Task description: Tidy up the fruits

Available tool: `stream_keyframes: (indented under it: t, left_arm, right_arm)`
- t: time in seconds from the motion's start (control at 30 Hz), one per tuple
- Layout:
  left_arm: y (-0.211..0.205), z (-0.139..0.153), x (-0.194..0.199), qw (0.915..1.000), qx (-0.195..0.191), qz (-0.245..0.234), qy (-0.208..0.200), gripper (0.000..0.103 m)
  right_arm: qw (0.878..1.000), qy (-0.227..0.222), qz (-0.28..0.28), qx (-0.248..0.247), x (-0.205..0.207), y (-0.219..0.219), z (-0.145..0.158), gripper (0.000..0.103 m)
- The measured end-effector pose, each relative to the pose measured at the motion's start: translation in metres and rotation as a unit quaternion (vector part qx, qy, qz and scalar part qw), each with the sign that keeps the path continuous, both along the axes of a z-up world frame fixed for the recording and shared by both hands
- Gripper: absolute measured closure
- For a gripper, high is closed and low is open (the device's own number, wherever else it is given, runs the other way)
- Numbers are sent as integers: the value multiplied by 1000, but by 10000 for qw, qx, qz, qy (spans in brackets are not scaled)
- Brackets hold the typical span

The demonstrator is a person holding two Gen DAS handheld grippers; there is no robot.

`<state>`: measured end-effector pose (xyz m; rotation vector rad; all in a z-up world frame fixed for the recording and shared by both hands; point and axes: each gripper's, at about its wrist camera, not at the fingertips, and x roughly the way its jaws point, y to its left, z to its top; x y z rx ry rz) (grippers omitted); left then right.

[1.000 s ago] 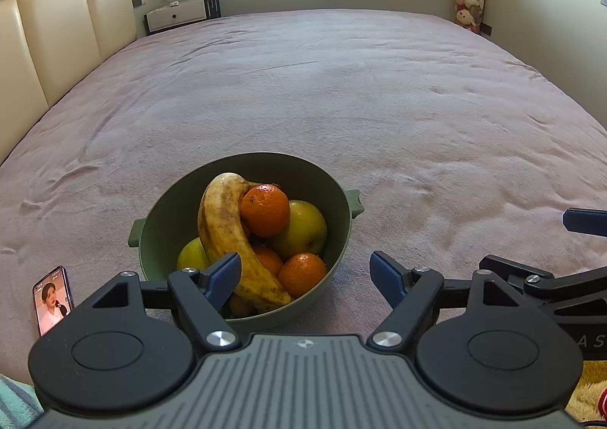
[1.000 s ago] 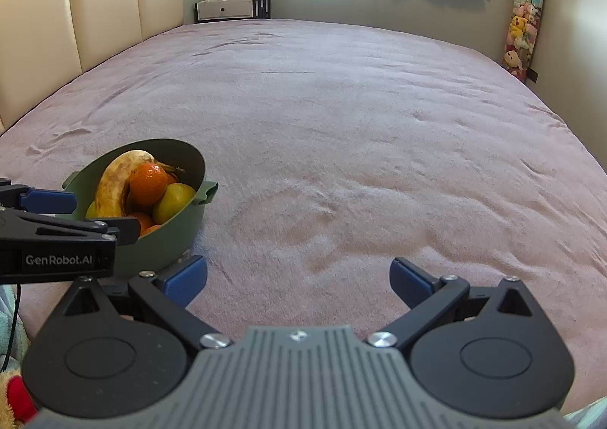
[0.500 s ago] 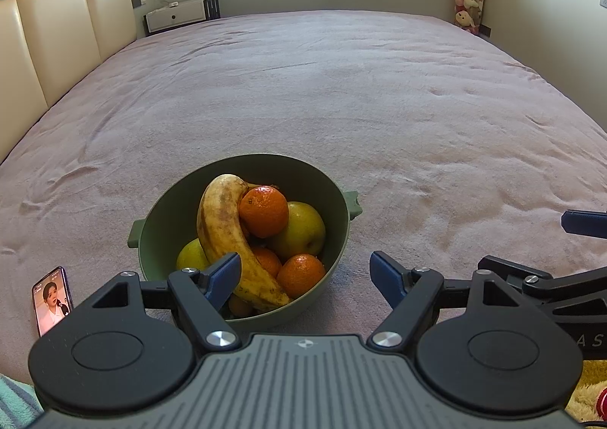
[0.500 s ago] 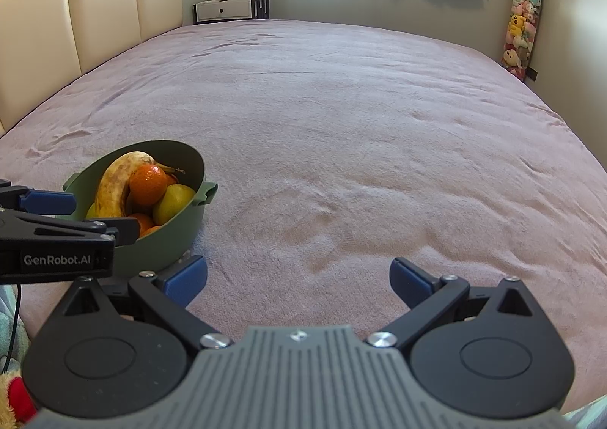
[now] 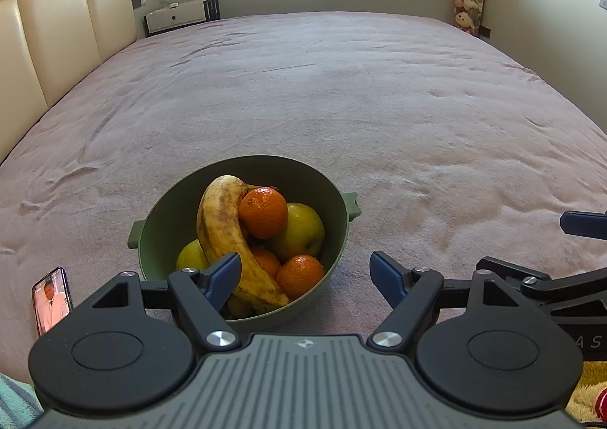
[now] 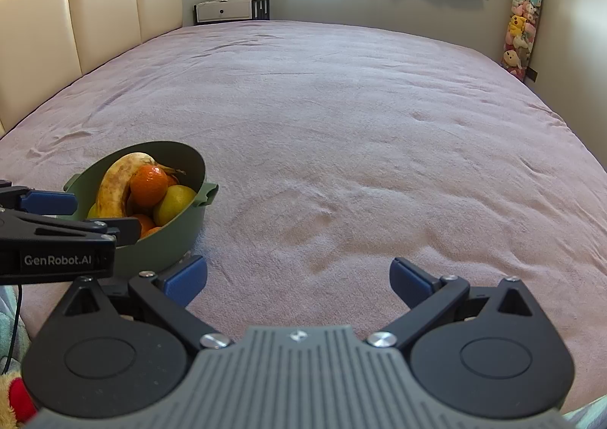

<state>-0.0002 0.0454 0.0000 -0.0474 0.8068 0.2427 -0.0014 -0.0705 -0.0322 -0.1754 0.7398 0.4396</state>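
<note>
Left wrist view, as I read it: green bowl (image 5: 242, 235) near the bed's (image 5: 341, 87) front edge, holding a banana (image 5: 224, 235), oranges (image 5: 263, 212) and apples (image 5: 301, 231). My left gripper (image 5: 305, 277): jaws wide, empty. My right gripper (image 6: 297, 279): jaws wide, empty, over bare bedspread. Phone (image 5: 51, 300) at bed's front-left edge.

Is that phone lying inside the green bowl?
No, the phone lies on the bed cover, left of the bowl, apart from it.

A wide bed (image 5: 341, 95) is covered in rumpled mauve fabric, with a green bowl (image 5: 159, 228) and a lit phone (image 5: 51, 300) laid directly on it.
</note>
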Motion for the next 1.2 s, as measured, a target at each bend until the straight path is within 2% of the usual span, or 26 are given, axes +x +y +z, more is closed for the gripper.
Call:
stream_keyframes:
  t: [1.2]
  left_arm:
    - [3,3,-3,9999,62,11,-79,13]
  right_arm:
    - [10000,-1,-2,4,-1,1,0,4]
